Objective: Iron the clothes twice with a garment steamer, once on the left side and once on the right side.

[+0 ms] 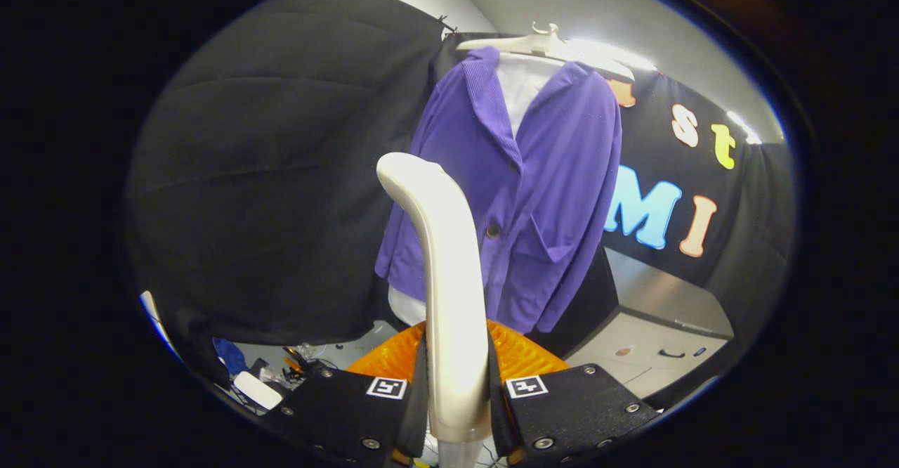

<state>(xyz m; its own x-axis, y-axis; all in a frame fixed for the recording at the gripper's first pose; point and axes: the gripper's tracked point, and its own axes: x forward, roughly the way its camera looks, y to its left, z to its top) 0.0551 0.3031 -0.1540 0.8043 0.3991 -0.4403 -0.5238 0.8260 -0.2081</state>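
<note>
Gripper view: tongs (456, 391) clamped tight on steamer handle (442, 257), held upright before hung purple jacket (541, 201), ready for steaming.

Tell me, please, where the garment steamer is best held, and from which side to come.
Hold the garment steamer at its straight lower handle, where the fingers already press on it from left and right. That part is narrow and upright, so it fits between them; higher up it curves toward the purple jacket, so a grip there would probably slip.
</note>
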